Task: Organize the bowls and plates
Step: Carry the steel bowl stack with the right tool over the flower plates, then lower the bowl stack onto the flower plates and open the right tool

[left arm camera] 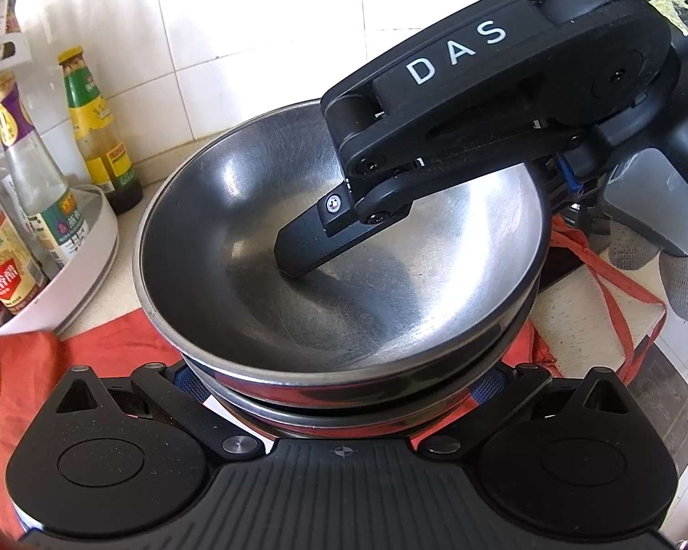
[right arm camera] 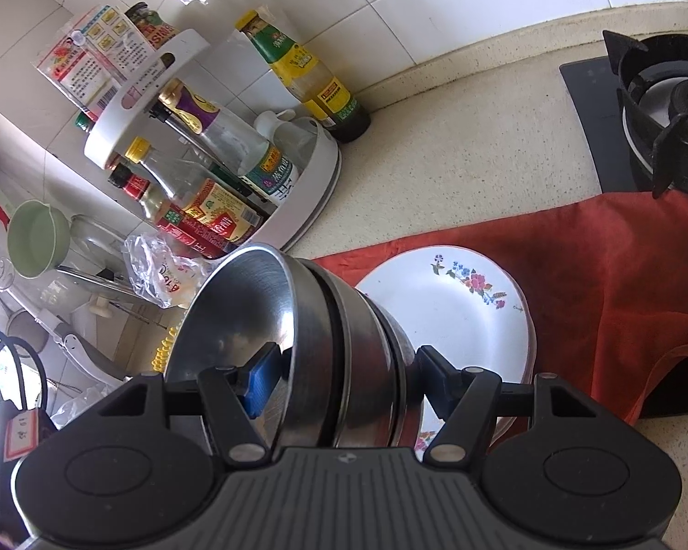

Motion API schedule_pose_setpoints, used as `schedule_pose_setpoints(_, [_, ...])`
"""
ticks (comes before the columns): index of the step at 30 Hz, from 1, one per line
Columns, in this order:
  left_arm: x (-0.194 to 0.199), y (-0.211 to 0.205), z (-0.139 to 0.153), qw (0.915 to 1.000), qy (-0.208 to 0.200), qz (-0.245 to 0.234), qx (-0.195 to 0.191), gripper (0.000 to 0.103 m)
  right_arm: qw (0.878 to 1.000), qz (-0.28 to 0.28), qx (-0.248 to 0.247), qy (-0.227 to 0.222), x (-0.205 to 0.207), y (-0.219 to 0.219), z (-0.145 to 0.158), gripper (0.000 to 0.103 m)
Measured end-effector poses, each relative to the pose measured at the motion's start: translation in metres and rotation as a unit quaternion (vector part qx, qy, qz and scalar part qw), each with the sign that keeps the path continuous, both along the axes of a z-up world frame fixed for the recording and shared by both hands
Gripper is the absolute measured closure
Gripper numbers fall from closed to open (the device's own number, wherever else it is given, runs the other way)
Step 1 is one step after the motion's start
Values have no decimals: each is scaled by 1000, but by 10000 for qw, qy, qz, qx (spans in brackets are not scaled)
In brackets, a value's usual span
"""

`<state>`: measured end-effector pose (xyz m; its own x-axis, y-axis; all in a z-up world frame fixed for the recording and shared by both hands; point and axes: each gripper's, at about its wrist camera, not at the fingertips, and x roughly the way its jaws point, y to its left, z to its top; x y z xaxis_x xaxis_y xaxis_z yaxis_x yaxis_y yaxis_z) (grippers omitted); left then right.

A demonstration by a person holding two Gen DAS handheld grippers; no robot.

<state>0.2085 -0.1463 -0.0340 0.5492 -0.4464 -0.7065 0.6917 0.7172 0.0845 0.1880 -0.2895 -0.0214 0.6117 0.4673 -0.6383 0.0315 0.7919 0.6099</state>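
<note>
A stack of nested steel bowls fills the left wrist view. My right gripper is shut on the stack's rim, one finger inside the top bowl and one outside; that inner finger shows in the left wrist view. My left gripper is wide open, its fingers either side of the stack's lower wall; whether they touch it I cannot tell. White floral plates lie on a red cloth just behind the bowls.
A white turntable rack of sauce bottles stands at the left, with a green-labelled bottle by the tiled wall. A gas burner is at the right. Utensils and a green cup sit far left.
</note>
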Motion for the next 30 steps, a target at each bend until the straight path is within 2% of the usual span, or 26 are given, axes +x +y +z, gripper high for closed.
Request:
schedule_pose_setpoints(27, [25,-13,-35,9996,232,-88,140,0,9996,-171,55,206,30,-12,-40,41])
schedule_pose_setpoints(30, [29,-16,-41,9990,386,-107,179,0,9994,-180,126,256,34,-15,-49,41])
